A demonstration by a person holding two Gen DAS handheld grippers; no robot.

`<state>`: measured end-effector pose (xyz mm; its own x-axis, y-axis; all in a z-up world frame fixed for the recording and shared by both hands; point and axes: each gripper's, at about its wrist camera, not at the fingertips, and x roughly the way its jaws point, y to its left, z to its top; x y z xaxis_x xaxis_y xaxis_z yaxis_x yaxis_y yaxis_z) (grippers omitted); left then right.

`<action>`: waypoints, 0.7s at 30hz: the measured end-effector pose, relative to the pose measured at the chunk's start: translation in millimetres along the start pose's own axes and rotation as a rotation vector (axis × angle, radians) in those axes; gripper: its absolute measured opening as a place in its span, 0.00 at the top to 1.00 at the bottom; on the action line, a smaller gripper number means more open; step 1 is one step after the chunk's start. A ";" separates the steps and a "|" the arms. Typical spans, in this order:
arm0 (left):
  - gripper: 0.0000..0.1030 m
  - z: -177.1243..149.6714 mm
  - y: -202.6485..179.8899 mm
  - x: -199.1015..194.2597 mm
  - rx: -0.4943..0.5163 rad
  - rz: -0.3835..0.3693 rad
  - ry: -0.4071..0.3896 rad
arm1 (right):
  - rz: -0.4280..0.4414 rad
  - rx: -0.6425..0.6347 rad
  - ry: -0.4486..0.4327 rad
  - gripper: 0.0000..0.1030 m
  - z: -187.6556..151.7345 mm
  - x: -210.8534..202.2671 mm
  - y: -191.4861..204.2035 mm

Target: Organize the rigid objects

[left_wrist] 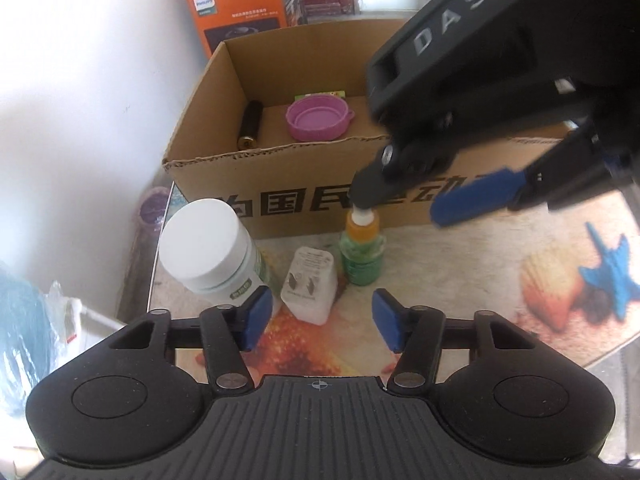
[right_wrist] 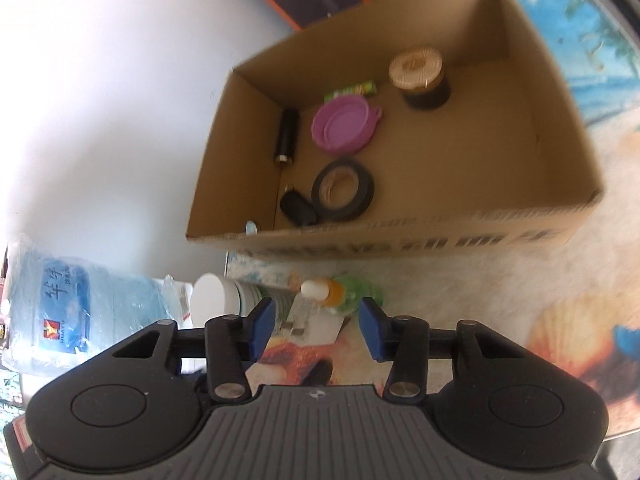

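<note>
In front of the cardboard box (left_wrist: 304, 184) three things crowd one patch of table: a white-capped jar (left_wrist: 208, 248), a white plug adapter (left_wrist: 308, 288) and a small green bottle (left_wrist: 362, 256), close together with narrow gaps. The right gripper (left_wrist: 404, 204) hangs over the bottle, seemingly touching its tip. Right of them the patterned tabletop (left_wrist: 480, 280) lies open. The box's right half (right_wrist: 500, 140) is bare

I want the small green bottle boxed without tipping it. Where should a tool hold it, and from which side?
Grip the small green bottle across its wider green body, coming down from above. It stands upright, its narrow orange neck gives less purchase, and the white plug crowds one side.
</note>
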<state>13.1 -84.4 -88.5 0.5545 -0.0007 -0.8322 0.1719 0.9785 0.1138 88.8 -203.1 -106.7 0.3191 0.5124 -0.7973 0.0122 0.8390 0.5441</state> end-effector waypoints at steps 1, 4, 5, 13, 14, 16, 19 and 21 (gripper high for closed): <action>0.47 -0.7 -0.2 3.5 0.012 0.007 -0.006 | -0.004 0.013 0.009 0.54 -1.7 5.1 -0.9; 0.49 -4.0 1.9 11.7 0.031 0.016 -0.016 | -0.014 0.033 0.025 0.57 -4.6 14.9 -2.5; 0.51 -5.1 3.2 14.8 0.030 0.016 -0.012 | -0.011 0.040 0.030 0.57 -5.5 17.4 -2.9; 0.71 -8.7 4.9 35.1 0.045 0.023 0.019 | 0.035 0.108 0.072 0.58 -7.0 42.2 -6.0; 0.71 -9.4 4.5 36.3 0.045 0.024 0.018 | 0.039 0.116 0.075 0.58 -6.9 45.6 -6.1; 0.72 -10.6 5.4 35.5 0.035 0.015 0.006 | 0.052 0.142 0.089 0.58 -7.4 52.3 -7.4; 0.74 -13.1 7.5 31.4 0.015 -0.009 0.002 | 0.055 0.173 0.102 0.59 -9.8 59.6 -8.5; 0.75 -16.4 6.5 26.9 0.019 -0.021 -0.002 | 0.049 0.180 0.105 0.59 -12.1 60.7 -8.9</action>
<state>15.9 -74.7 -119.0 0.5520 -0.0218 -0.8336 0.1994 0.9741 0.1065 96.7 -177.3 -163.1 0.2232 0.5763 -0.7862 0.1714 0.7707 0.6137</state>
